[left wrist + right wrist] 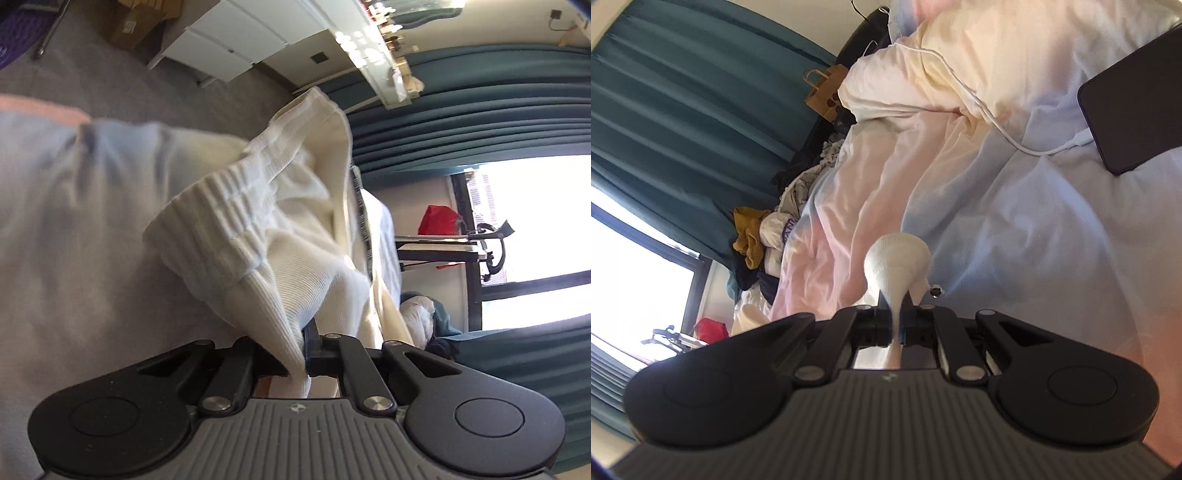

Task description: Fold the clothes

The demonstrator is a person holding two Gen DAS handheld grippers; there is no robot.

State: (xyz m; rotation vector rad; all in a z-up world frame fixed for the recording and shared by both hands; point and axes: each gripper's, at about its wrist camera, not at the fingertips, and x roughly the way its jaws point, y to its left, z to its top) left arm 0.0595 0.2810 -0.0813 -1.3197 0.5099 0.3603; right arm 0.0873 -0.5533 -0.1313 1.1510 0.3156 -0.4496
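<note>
A white ribbed sock (pixel 258 240) fills the middle of the left wrist view, its cuff open and bunched above the bed sheet (pixel 74 240). My left gripper (pixel 301 354) is shut on the sock's ribbed edge. In the right wrist view my right gripper (pixel 895 317) is shut on the other end of the white sock (pixel 897 258), which bulges out beyond the closed jaws over the rumpled bedding (pixel 1015 240).
A dark phone (pixel 1134 110) with a white charging cable (pixel 997 125) lies on the bed at the right. A duvet (pixel 960 55) is heaped behind. A pile of clothes (pixel 764 240) sits by teal curtains (pixel 683 110). White drawers (pixel 240 40) stand on the carpet.
</note>
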